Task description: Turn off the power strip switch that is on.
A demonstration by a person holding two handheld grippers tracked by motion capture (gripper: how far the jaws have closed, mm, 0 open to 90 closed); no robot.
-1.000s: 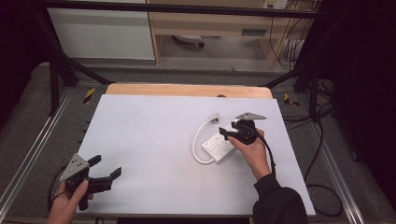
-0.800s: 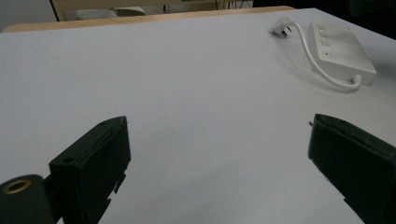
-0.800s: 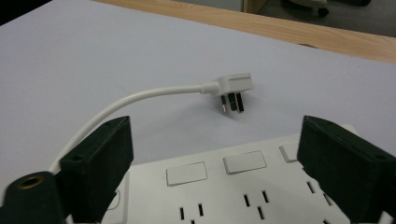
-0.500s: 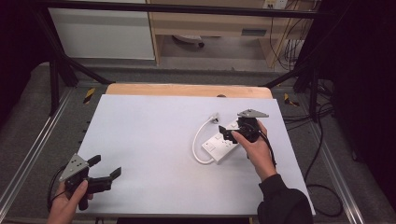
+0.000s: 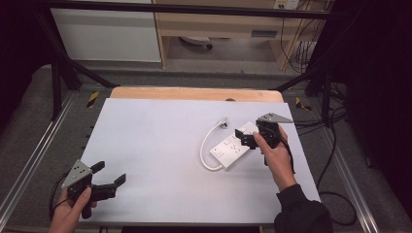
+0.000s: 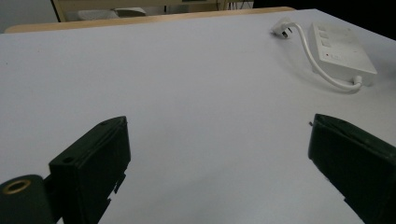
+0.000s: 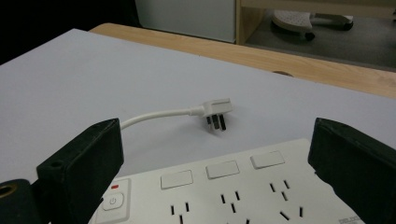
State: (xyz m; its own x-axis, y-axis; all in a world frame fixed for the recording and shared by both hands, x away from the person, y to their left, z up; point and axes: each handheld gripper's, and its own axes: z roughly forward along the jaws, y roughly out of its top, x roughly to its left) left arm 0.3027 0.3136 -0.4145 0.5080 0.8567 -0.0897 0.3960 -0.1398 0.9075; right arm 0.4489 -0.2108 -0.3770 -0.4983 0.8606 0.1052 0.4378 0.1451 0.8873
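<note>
From the high view, the white table (image 5: 160, 145) carries a white power strip (image 5: 235, 148) right of the frame's centre, lying at a slant. Its white cord (image 5: 206, 145) loops out to the left and curls back up to the plug (image 5: 223, 122), which lies flat on the table just above the strip. There are no containers on the table. The right gripper (image 5: 245, 138) hovers over the upper right end of the strip, held in the person's right hand (image 5: 277, 155); its jaws have just been opening and now stand wide, with nothing pinched between them. At the lower left of the frame, well apart from the strip, the left gripper (image 5: 109, 174) sits low by the table's near edge, jaws spread and holding nothing.

In the left gripper view, the two black jaws stand far apart at the bottom corners over bare table. The power strip (image 6: 343, 53) lies in the upper right, with the plug (image 6: 283, 25) to its left.

In the right gripper view, the jaws are wide apart at either side. The power strip (image 7: 243, 193) fills the bottom between and below them, sockets and switch facing up, not gripped. The plug (image 7: 217, 112) rests beyond it at mid-frame, prongs towards the strip.
</note>
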